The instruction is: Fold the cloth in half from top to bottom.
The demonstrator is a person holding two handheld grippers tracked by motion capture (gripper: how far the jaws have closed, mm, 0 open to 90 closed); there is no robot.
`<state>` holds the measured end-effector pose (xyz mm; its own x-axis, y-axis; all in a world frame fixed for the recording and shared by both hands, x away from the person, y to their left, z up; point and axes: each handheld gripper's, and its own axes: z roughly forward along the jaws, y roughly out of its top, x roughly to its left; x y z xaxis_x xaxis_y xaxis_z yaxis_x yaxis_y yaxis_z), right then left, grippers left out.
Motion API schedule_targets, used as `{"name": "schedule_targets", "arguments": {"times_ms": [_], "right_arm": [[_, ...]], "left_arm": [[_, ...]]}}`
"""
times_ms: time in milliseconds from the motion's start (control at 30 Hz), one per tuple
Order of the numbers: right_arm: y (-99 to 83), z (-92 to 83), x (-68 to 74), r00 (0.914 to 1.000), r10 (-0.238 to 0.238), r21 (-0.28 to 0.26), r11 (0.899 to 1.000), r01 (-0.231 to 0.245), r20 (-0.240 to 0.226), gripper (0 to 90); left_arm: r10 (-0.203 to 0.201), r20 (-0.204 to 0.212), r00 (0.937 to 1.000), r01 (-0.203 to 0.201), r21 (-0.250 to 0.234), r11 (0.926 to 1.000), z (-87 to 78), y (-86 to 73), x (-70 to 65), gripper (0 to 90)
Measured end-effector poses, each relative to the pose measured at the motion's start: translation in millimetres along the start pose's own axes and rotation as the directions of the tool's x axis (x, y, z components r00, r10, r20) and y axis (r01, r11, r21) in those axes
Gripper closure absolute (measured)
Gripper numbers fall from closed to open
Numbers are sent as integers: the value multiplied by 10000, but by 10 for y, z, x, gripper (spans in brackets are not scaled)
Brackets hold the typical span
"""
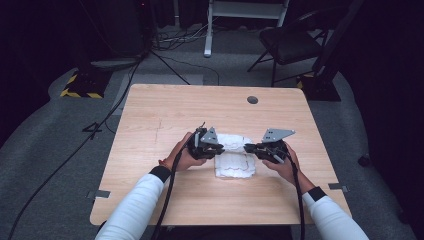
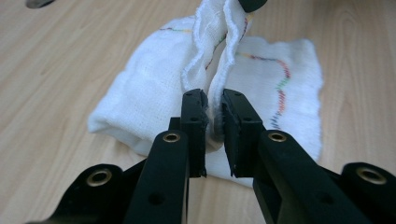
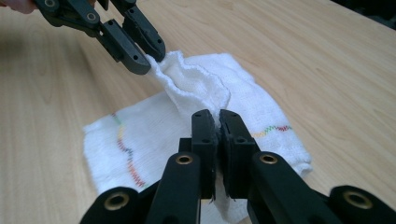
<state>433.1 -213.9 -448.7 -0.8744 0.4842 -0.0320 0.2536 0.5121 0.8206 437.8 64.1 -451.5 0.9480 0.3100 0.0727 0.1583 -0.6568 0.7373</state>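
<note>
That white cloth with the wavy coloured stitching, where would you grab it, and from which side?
Probably by its hemmed edge, as now: the left tool and right tool are each shut on the white cloth, pinching that edge from opposite ends so it stands up in a ridge. The cloth is thin and limp; a doubled hem gives the jaws something to bite, coming in low along the table.

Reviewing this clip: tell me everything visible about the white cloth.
The cloth is white, gauzy and soft-looking, with a wavy multicoloured stitched line near its border. It lies partly folded on the wooden table, near the middle. One edge is lifted into a ridge, pinched at either end by the left gripper and right gripper; the rest rests flat.
</note>
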Motion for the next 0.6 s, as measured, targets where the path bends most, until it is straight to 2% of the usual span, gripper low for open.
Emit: {"name": "schedule_targets", "arguments": {"times_ms": [133,200,400,500,600], "right_arm": [[-57,-34,81,9995,-42,197,9998,48,-307,851],[-115,-39,158,9988,-213,550,9982,238,-444,849],[-234,-59,248,9978,-174,999,9947,238,-640,835],[-315,-37,283,9979,-182,1354,9904,264,-615,832],[-374,-24,311,9983,-159,1517,9881,242,-557,829]], "left_arm": [[117,259,9996,-119,77,9999,-29,-33,-114,795],[59,466,9989,-65,126,9999,-29,-59,-179,795],[320,836,9960,-385,771,9963,57,-154,-397,795],[415,723,9965,-488,1022,9936,109,-195,-462,817],[320,525,9981,-385,1282,9910,172,-237,-476,840]]}}
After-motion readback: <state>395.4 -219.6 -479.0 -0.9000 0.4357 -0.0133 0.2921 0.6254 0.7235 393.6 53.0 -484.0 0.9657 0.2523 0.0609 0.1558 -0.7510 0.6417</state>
